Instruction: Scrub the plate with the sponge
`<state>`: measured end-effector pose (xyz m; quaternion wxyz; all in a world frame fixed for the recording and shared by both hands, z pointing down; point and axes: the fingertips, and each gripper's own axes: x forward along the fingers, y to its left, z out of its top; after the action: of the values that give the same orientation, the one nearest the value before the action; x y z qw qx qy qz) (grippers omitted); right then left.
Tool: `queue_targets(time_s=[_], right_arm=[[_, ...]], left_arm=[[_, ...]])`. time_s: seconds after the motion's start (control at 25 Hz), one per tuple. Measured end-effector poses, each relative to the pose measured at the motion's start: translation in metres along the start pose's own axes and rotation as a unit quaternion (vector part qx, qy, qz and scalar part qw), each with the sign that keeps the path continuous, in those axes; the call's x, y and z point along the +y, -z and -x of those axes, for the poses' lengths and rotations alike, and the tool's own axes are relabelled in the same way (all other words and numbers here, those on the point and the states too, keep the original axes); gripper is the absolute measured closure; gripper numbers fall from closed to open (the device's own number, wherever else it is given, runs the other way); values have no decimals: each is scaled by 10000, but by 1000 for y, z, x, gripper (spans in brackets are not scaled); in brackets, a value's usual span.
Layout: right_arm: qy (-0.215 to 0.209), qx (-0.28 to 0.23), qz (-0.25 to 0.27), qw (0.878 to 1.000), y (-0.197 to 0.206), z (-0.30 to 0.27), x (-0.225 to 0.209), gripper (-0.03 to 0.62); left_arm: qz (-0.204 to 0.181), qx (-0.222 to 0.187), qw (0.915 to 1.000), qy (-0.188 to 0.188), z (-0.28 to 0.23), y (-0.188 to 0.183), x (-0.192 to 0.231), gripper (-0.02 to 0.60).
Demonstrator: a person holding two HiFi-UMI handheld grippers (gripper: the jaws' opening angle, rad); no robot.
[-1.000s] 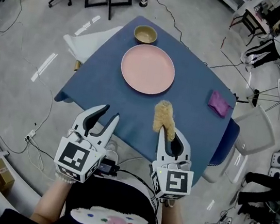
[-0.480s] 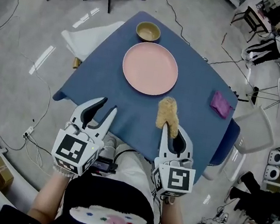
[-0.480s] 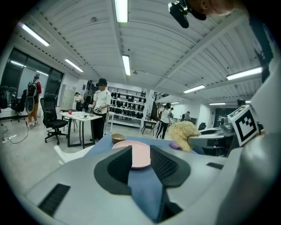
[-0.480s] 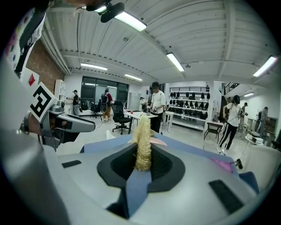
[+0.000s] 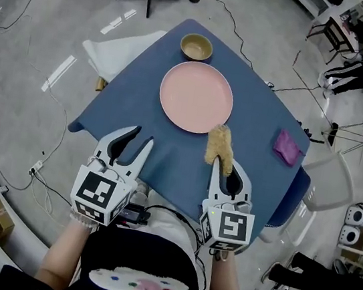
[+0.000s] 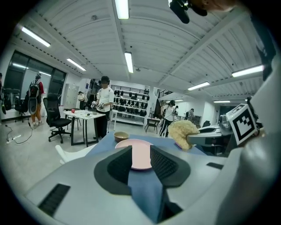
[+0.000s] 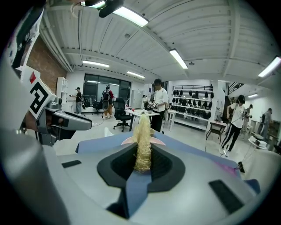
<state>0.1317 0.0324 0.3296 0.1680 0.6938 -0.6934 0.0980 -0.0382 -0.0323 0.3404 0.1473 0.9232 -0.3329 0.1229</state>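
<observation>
Pink plate (image 5: pixel 196 96) is sitting on the blue table (image 5: pixel 125 116), and nobody is scrubbing it yet, correct?

— It is looking that way. The right gripper (image 5: pixel 220 169) is clamping the tan fibrous sponge (image 5: pixel 219 146) between its jaws and holding it at the plate's near rim.

— And the left gripper (image 5: pixel 140 138)?

— Its jaws are standing apart with nothing between them, over the table's near edge. All the scrubbing is waiting to be done.

— What is proving hard to make out?

— Whether the sponge is touching the rim or hanging above it. The sponge is also hiding much of the plate in the right gripper view.
</observation>
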Motion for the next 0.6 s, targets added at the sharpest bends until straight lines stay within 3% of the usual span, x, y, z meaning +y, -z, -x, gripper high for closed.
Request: queue_targets(time_s=[0.6], right_arm=[[-191, 298, 148, 9993, 14, -67, -39, 533]], left_arm=[[33, 458, 9983, -348, -54, 27, 27, 454]])
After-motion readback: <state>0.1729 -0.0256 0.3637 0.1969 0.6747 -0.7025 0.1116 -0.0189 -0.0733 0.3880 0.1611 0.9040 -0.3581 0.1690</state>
